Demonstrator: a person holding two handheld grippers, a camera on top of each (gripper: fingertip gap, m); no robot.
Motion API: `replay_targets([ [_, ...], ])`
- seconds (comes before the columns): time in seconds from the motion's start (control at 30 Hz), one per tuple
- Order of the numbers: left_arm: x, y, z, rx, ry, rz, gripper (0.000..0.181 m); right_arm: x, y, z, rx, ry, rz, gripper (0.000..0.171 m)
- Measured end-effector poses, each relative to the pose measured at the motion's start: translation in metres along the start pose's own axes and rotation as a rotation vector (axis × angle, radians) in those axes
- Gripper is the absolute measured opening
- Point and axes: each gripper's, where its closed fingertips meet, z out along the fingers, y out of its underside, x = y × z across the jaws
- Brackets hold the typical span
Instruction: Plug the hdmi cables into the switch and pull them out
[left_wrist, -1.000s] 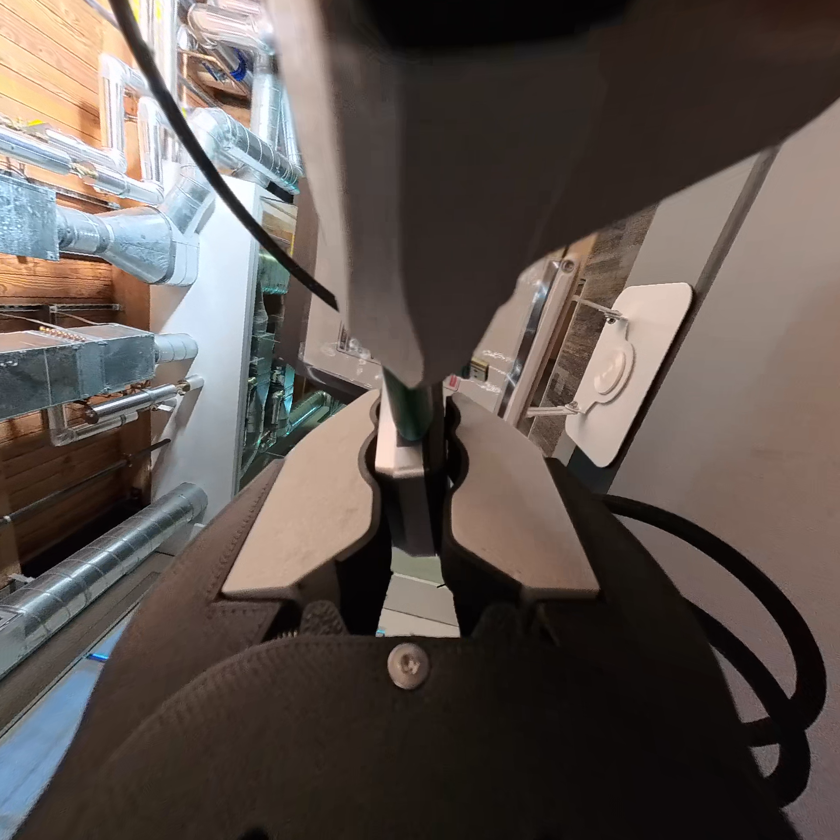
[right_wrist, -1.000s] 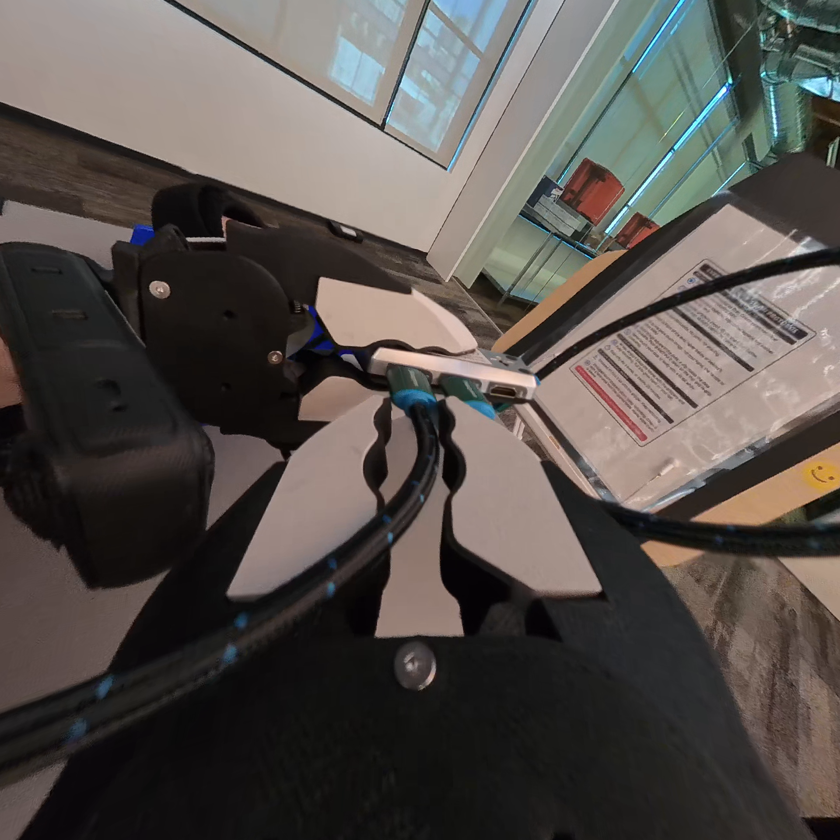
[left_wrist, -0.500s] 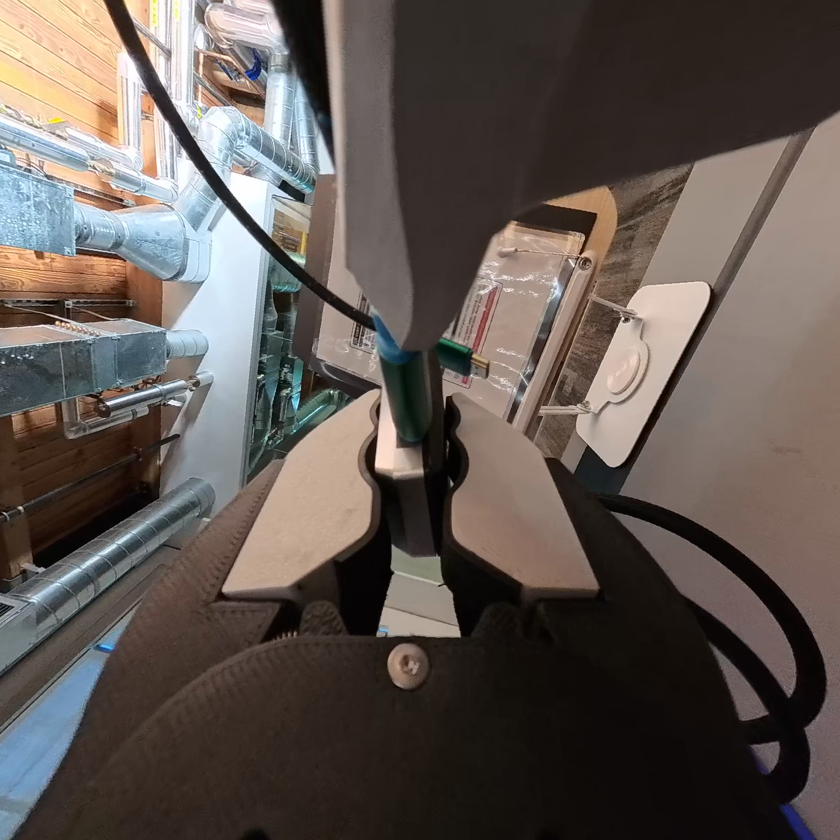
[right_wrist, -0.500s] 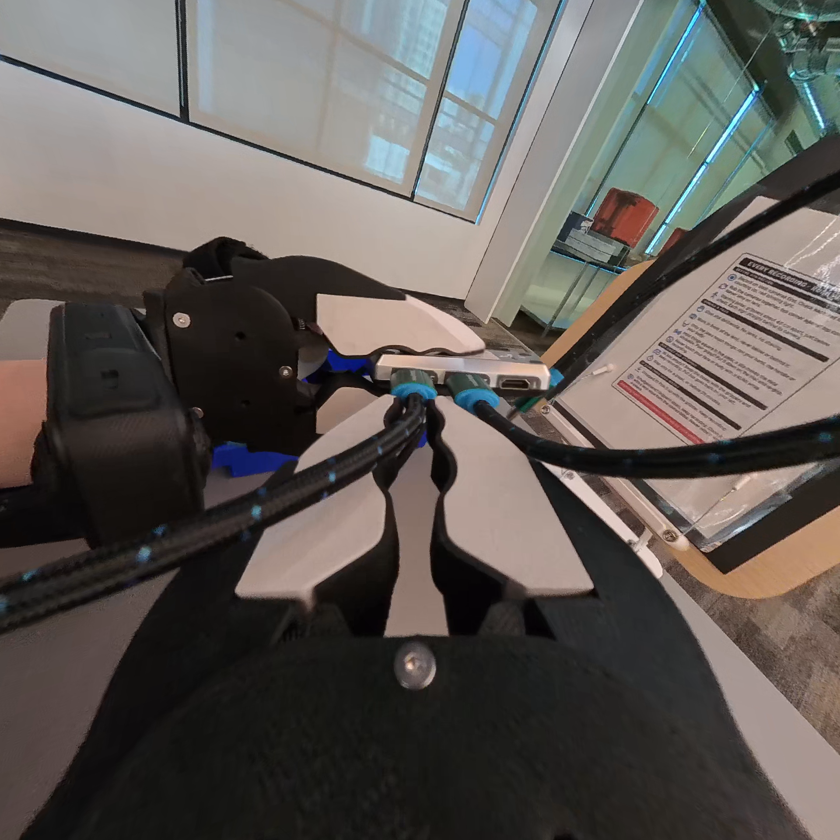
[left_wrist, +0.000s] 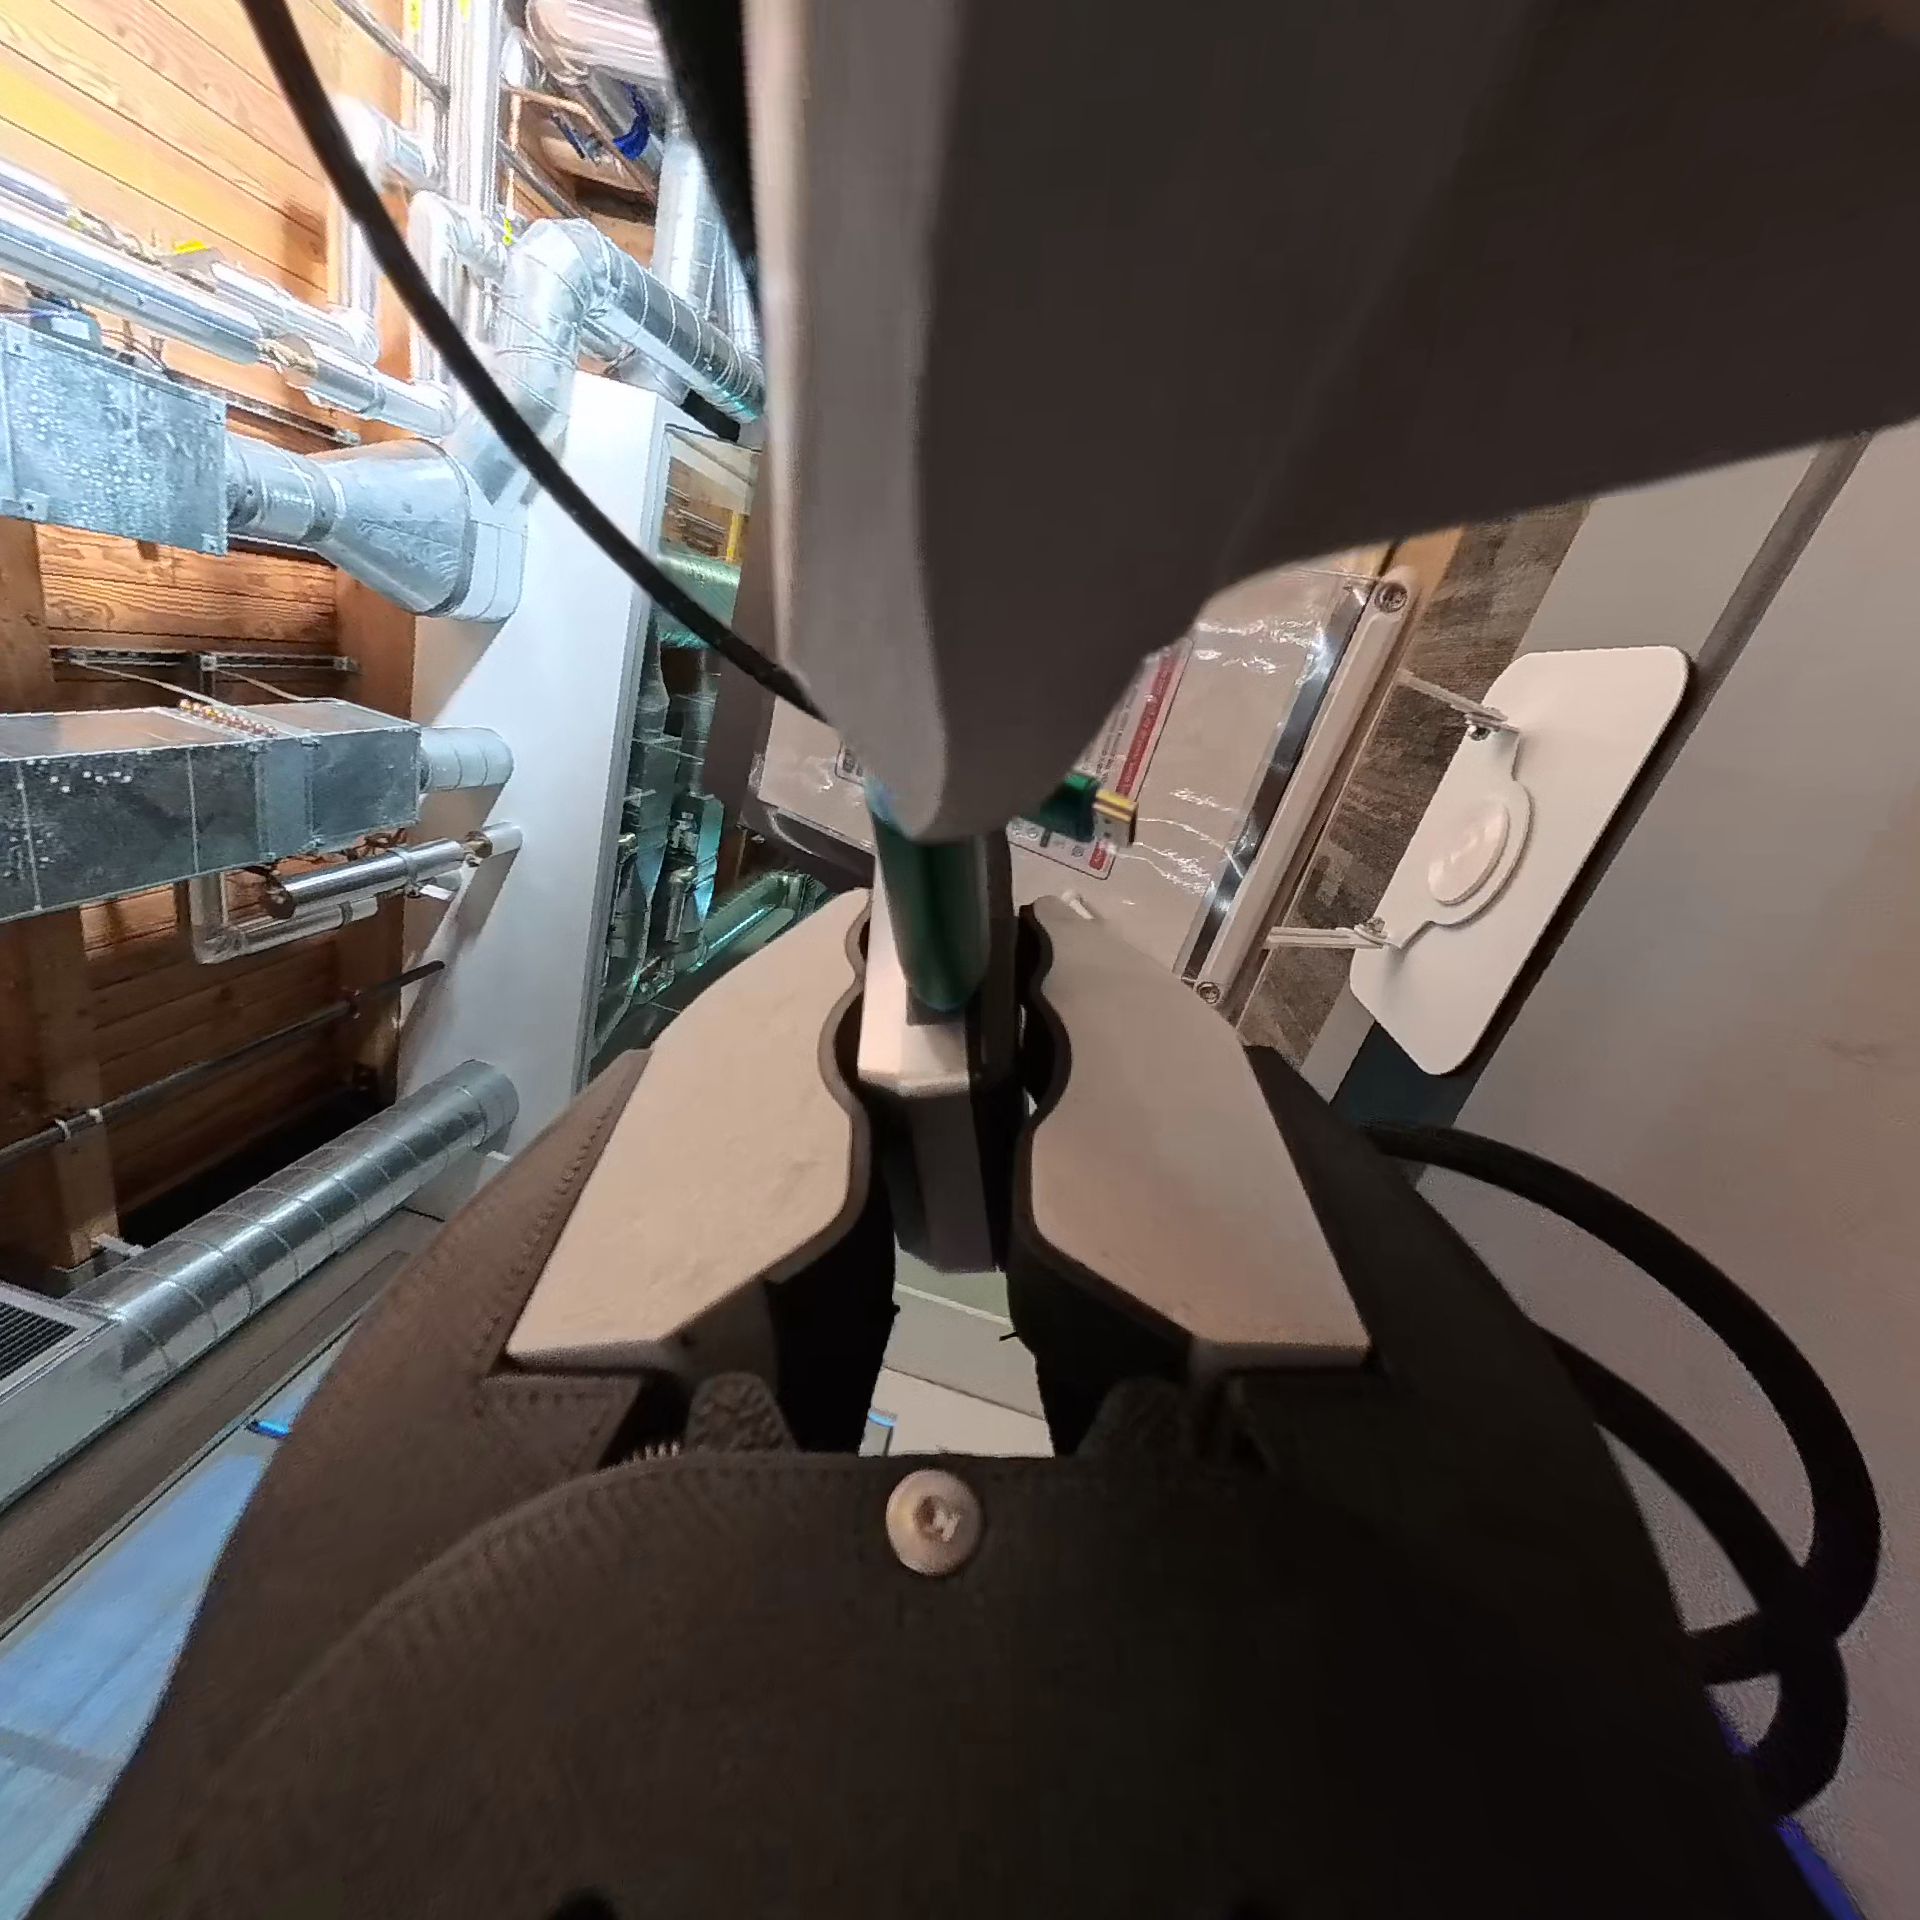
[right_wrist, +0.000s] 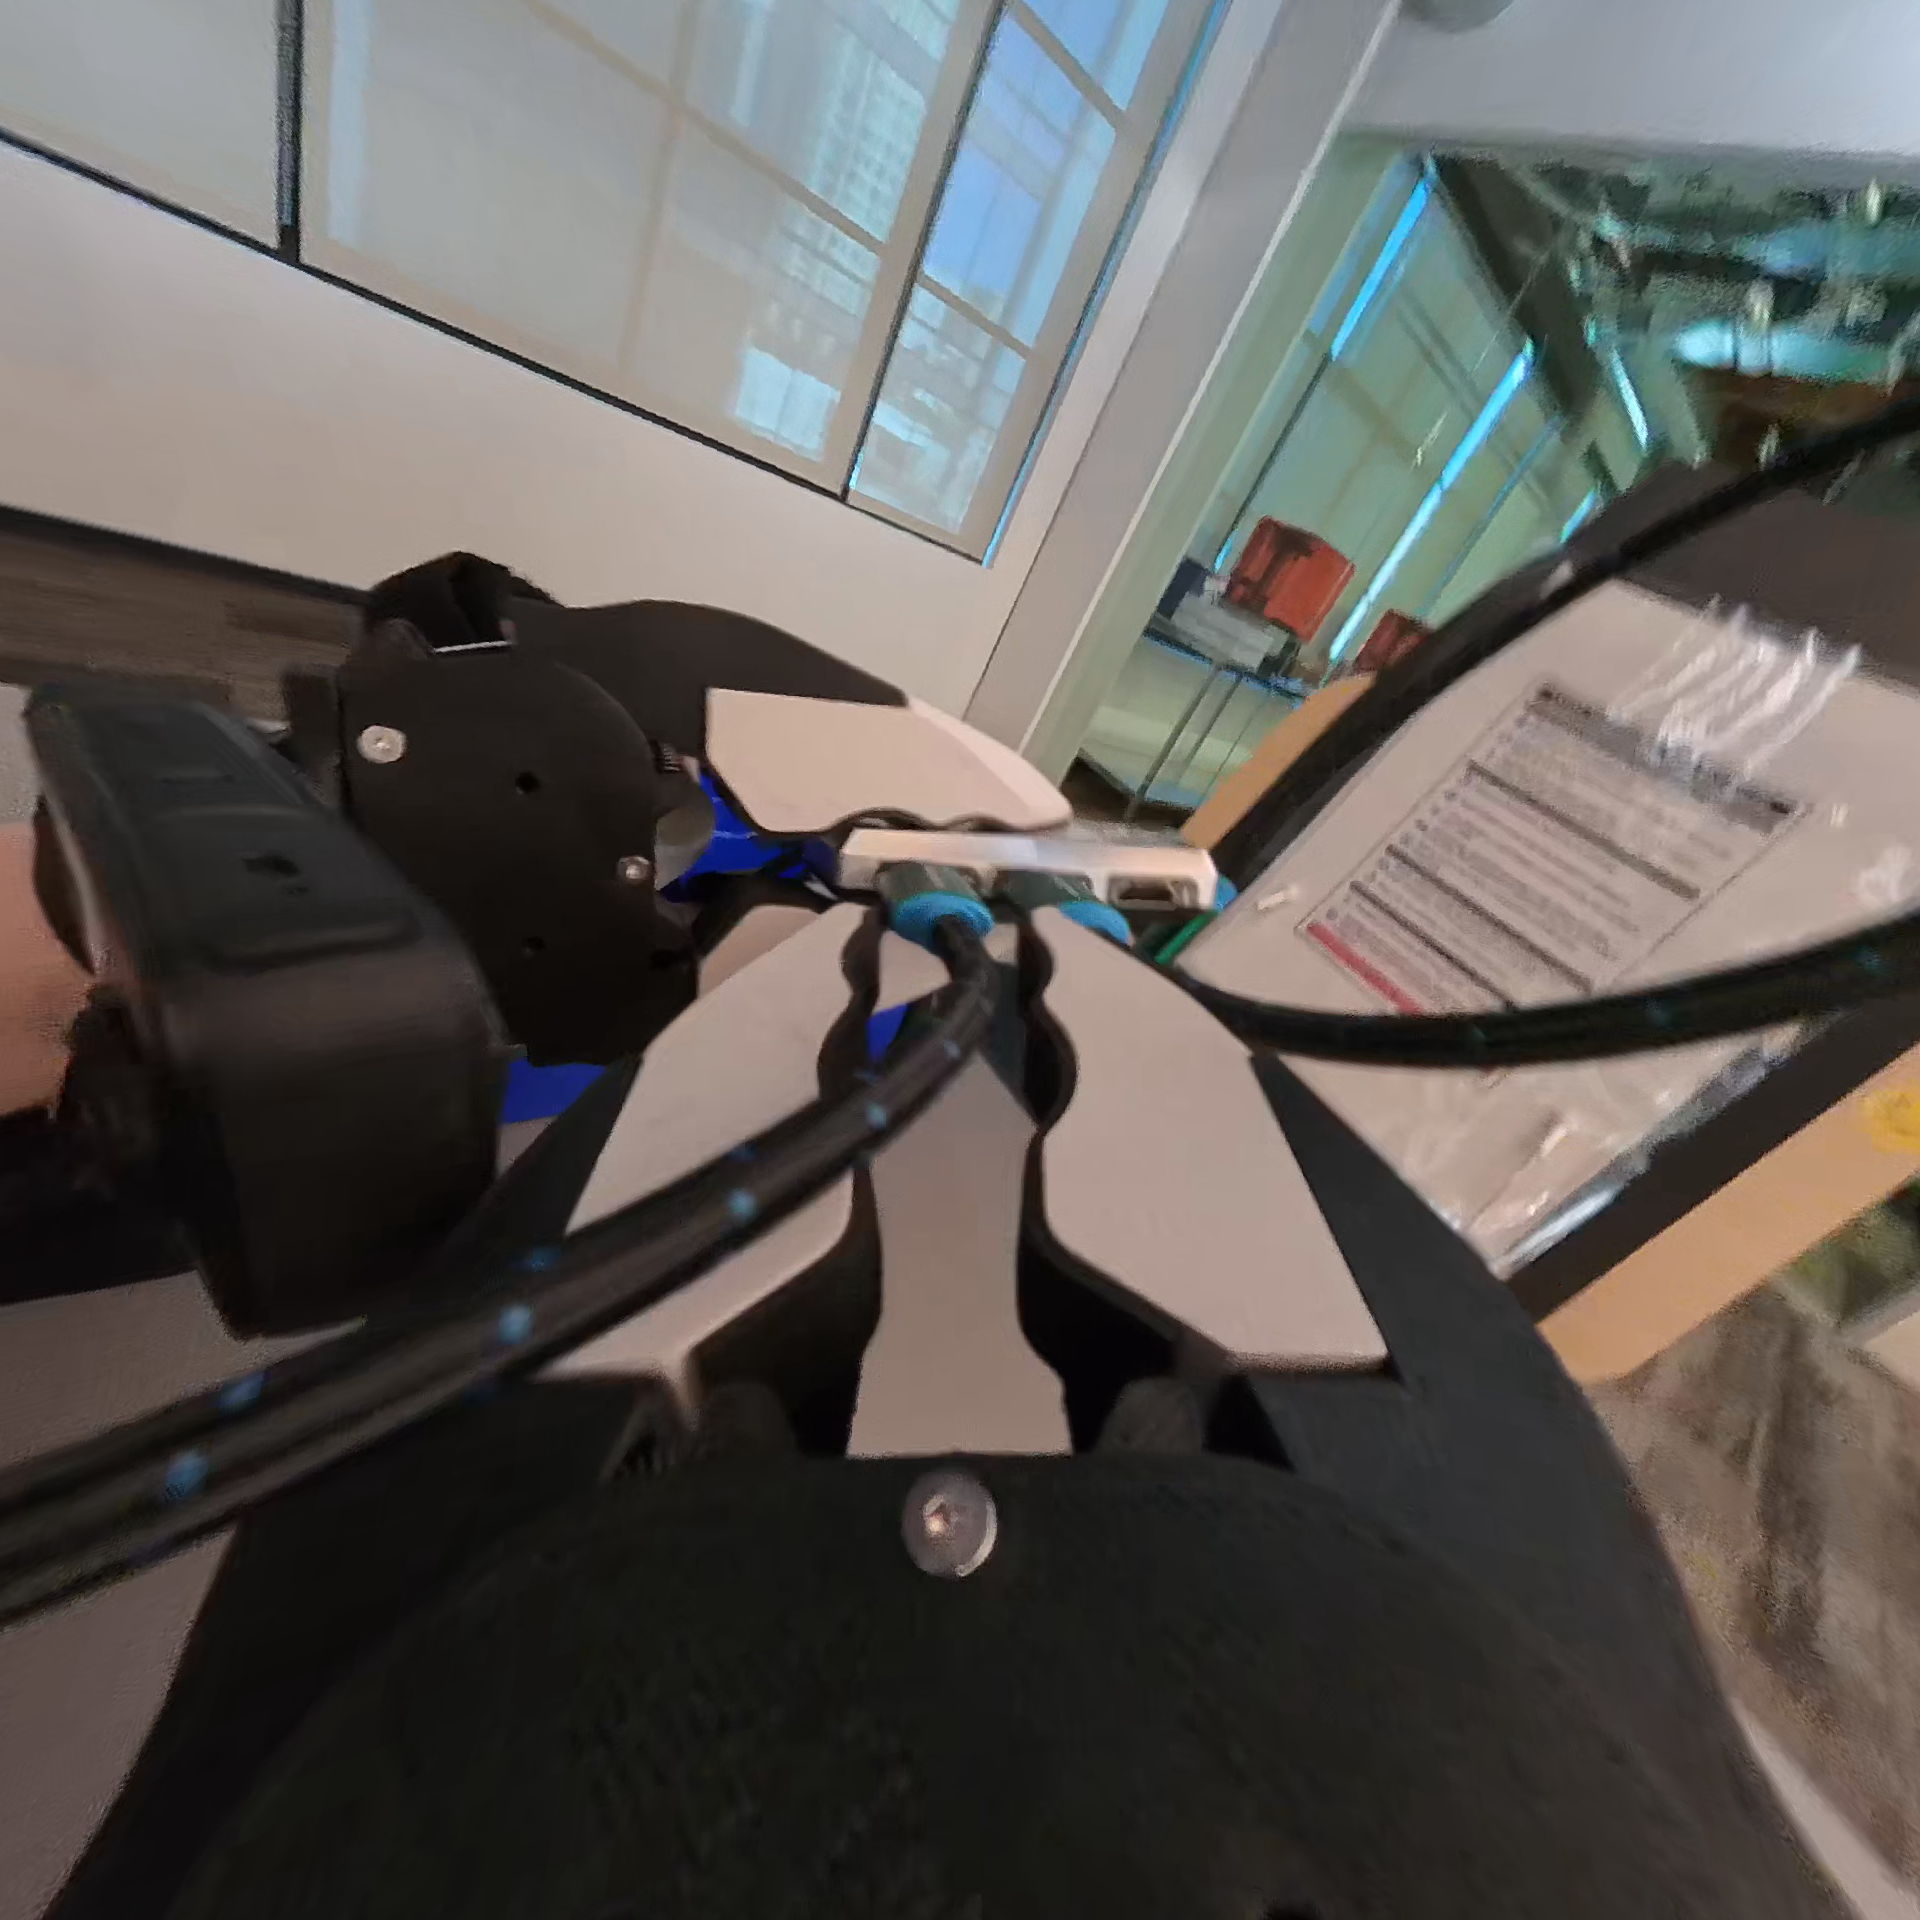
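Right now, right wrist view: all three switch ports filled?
No: two green plugs sit in the switch, but its rightmost port shows empty.

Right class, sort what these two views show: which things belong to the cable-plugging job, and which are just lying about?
Part of the job:
- silver switch, clamped in the left gripper
- two green plugs seated in it: left plug, middle plug
- a loose plug hanging free
- right gripper, around the left plug's cable

Just lying about:
- laminated notice board
- white wall plate
- ceiling ducts
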Motion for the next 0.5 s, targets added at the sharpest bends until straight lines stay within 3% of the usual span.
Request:
replay_targets([
  [0.23, 0.016, -0.015, -0.005, 0.098, 0.112, 0.012, 0.023, -0.018, 0.003, -0.008, 0.035, -0.066, -0.520, 0.033],
  [0.33, 0.022, -0.020, -0.007, 0.118, 0.143, 0.019, 0.023, -0.019, 0.008, -0.015, 0.022, -0.104, -0.587, 0.030],
  [0.4, 0.027, -0.022, -0.008, 0.123, 0.172, 0.021, 0.022, -0.012, 0.012, -0.017, -0.020, -0.063, -0.685, 0.016],
  [0.5, 0.031, -0.021, -0.007, 0.101, 0.185, 0.030, 0.023, -0.011, 0.015, -0.016, -0.032, -0.024, -0.757, 0.017],
])
